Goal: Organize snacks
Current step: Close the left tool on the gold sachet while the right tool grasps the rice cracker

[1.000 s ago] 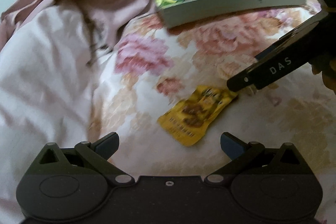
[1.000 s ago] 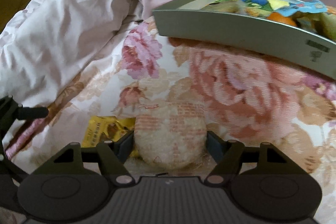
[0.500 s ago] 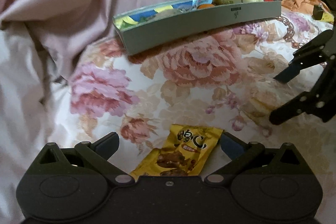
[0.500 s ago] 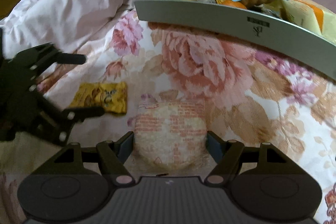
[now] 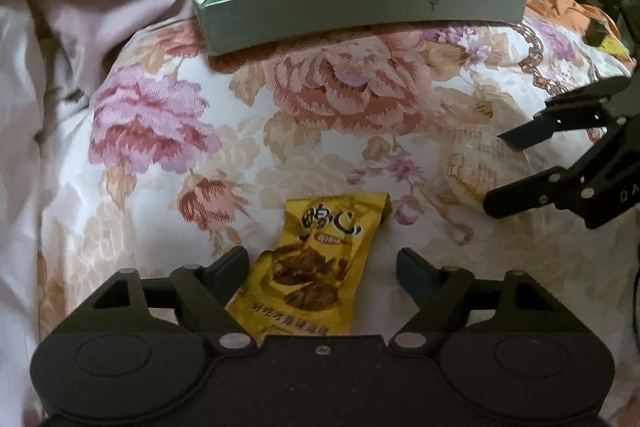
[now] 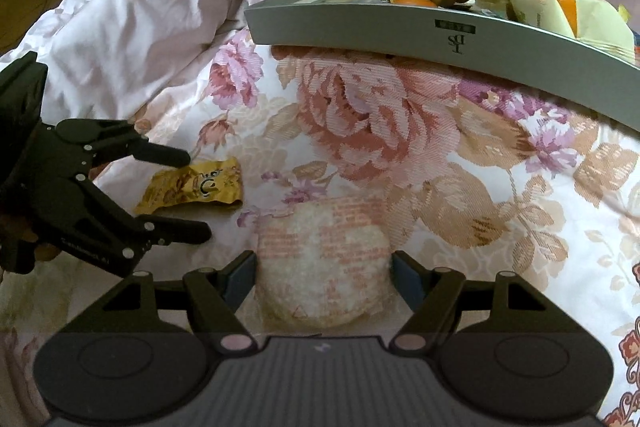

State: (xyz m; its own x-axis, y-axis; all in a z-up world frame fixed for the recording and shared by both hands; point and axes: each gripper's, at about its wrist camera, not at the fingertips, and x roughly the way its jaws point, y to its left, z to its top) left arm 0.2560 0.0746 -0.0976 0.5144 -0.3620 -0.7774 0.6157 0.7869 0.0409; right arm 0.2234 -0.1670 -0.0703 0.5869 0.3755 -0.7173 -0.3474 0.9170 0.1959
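Note:
A yellow snack packet (image 5: 328,227) lies on the floral bedcover between the fingers of my left gripper (image 5: 322,259). The jaws are closing: the left finger is at the packet's edge, while a gap remains on the right. In the right wrist view the same packet (image 6: 196,183) sits between the fingers of the left gripper (image 6: 194,194). My right gripper (image 6: 322,267) is shut on a round rice cracker packet (image 6: 324,259), low over the bedcover. The left wrist view shows that cracker (image 5: 476,163) in the right gripper (image 5: 496,173) at the right. A grey tray (image 5: 360,11) with several snacks stands beyond.
The grey tray (image 6: 400,23) rests on a raised fold of the floral bedcover (image 6: 380,131). A pink duvet (image 6: 140,27) is bunched up at the left and behind. An orange cloth (image 5: 560,7) and dark furniture lie at the far right.
My left gripper came in over the yellow packet, which now lies between its fingers, and its jaws have narrowed. The right gripper carried the rice cracker rightward, away from the yellow packet.

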